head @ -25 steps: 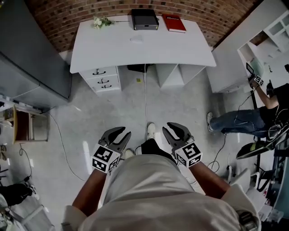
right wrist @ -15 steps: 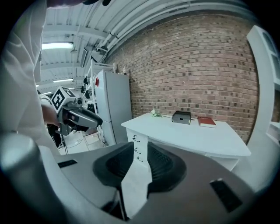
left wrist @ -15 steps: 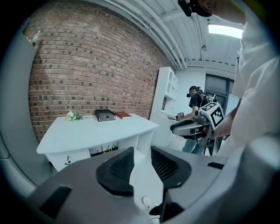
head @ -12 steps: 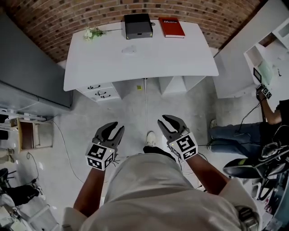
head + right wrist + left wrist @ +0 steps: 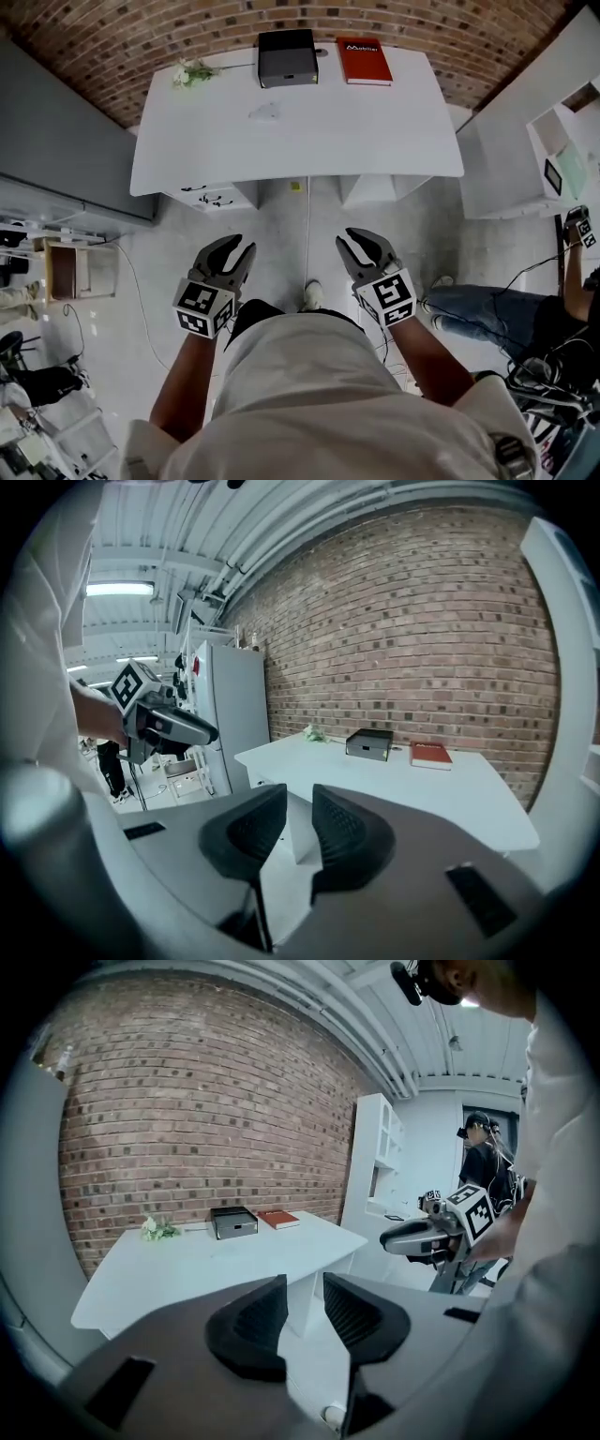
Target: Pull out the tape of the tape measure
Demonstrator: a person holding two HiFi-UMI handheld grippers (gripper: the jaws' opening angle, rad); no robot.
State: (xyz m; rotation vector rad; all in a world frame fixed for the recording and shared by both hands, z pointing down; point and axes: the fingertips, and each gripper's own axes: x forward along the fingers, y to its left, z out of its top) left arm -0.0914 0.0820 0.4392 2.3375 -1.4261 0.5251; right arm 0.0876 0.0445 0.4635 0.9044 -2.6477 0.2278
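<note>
A small pale object (image 5: 265, 112) lies on the white desk (image 5: 375, 131), in front of the grey box; it is too small to tell whether it is the tape measure. My left gripper (image 5: 234, 249) and right gripper (image 5: 357, 242) hang over the floor, short of the desk's front edge. Both point toward the desk. Both are open, with nothing between their jaws. The left gripper view looks past its own jaws (image 5: 305, 1302) at the desk (image 5: 187, 1274), with the right gripper (image 5: 427, 1235) beside it. The right gripper view looks through its own gap (image 5: 298, 822) at the desk (image 5: 422, 789).
At the desk's far edge lie flowers (image 5: 192, 72), a dark grey box (image 5: 287, 44) and a red book (image 5: 364, 60). Drawers (image 5: 214, 195) sit under the desk at left. A cable (image 5: 307, 234) runs along the floor. Another person (image 5: 506, 314) stands at right, by a white shelf (image 5: 553, 141).
Both grippers have moved forward together toward the desk, which now looks nearer and larger. Their jaws look the same as before.
</note>
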